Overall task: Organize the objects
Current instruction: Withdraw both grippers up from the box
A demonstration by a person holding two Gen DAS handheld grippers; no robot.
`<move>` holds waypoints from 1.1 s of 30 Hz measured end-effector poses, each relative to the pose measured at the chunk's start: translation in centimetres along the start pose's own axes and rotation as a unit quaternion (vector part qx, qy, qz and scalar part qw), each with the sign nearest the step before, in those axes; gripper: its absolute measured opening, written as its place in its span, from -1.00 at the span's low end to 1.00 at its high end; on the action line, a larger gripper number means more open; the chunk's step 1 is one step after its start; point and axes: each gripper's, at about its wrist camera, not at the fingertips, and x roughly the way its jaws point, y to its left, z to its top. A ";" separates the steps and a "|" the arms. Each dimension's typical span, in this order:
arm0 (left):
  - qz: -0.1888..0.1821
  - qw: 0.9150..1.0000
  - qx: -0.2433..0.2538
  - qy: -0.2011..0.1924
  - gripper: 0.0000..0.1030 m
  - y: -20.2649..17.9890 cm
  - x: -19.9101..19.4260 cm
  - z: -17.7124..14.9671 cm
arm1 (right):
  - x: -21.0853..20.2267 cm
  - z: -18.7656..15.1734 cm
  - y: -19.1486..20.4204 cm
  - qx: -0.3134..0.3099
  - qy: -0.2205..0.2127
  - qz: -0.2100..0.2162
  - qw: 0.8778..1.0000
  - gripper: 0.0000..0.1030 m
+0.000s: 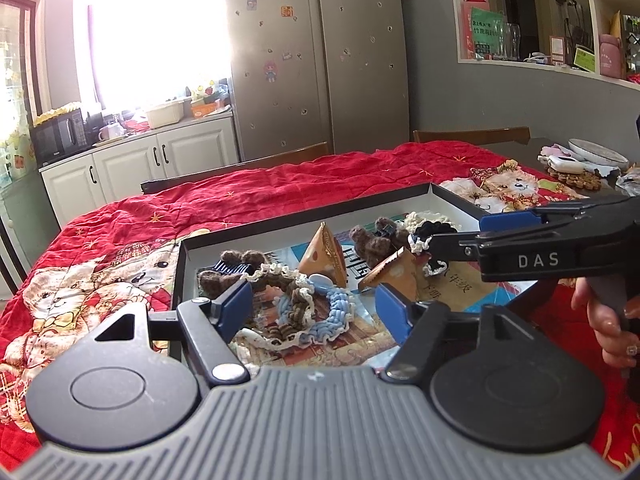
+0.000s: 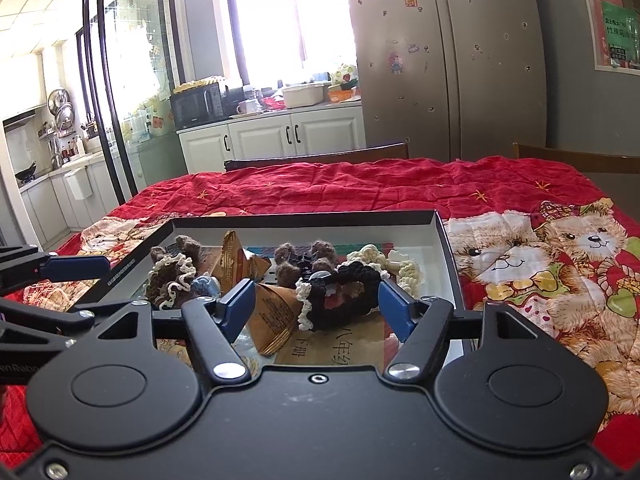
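Hand (image 1: 608,320) shows only leftward; both tongs (image 1: 314,304) (image 2: 316,308) gape over tray (image 2: 444,248).

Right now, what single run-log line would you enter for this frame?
left claw: open over blue-and-brown crocheted scrunchie | right claw: open around black crocheted scrunchie with cream trim | both scrunchies inside shallow black-rimmed box

The booklet (image 2: 352,344) under the scrunchies shows only partial print; the right gripper (image 1: 452,236) hides the box's (image 1: 304,210) right side; fridge magnets (image 1: 270,70) stay too small to read.
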 end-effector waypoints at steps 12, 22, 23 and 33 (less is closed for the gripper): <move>0.008 1.000 -0.006 -0.009 0.55 0.8 -2.0 -0.2 | -1.5 -0.1 0.3 -0.001 -0.001 0.006 1.000 0.29; 0.016 1.000 -0.015 -0.014 0.60 1.9 -4.2 -0.8 | -4.1 -0.4 0.3 -0.011 0.001 0.007 1.000 0.29; 0.017 1.000 -0.015 -0.013 0.60 2.0 -4.4 -0.9 | -4.4 -0.5 0.3 -0.012 0.002 0.007 1.000 0.29; 0.021 1.000 -0.021 -0.002 0.62 3.1 -5.7 -2.1 | -7.3 -1.1 0.5 -0.024 0.002 0.015 1.000 0.29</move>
